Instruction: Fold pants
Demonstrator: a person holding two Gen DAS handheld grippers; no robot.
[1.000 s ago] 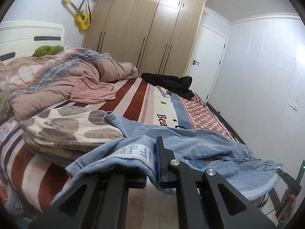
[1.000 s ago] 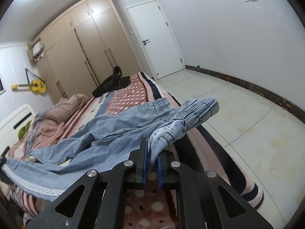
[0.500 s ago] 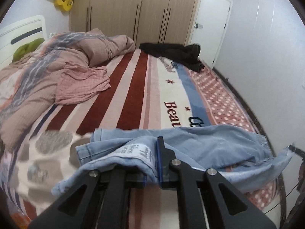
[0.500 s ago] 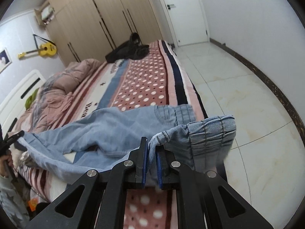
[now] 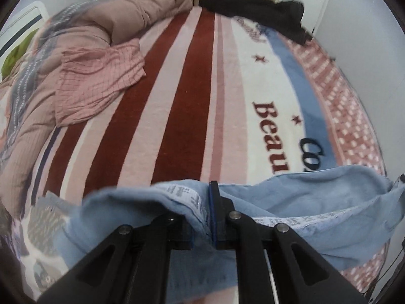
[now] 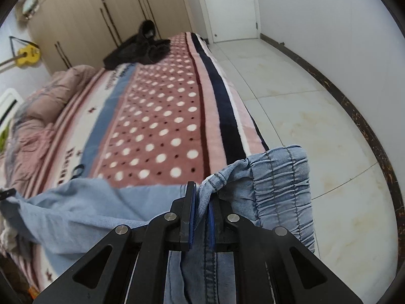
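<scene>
Light blue denim pants (image 5: 303, 202) hang stretched between my two grippers above the near edge of the bed. My left gripper (image 5: 202, 217) is shut on the hem end of a leg, with its printed trim showing. My right gripper (image 6: 201, 215) is shut on the pants (image 6: 88, 207) at the elastic waistband (image 6: 281, 182), which bunches to the right of the fingers. The cloth sags between the grippers and drapes over the near bed edge.
The bed has a striped and dotted blanket (image 5: 192, 101), also in the right wrist view (image 6: 162, 126). A pink quilt (image 5: 83, 40) and checked cloth (image 5: 101, 76) lie at left. Dark clothing (image 5: 265, 12) lies at the far end. Tiled floor (image 6: 303, 88) runs right of the bed.
Both grippers have tilted down and moved towards the bed with the pants still held. The pants have dropped lower in both views and bare more of the blanket.
</scene>
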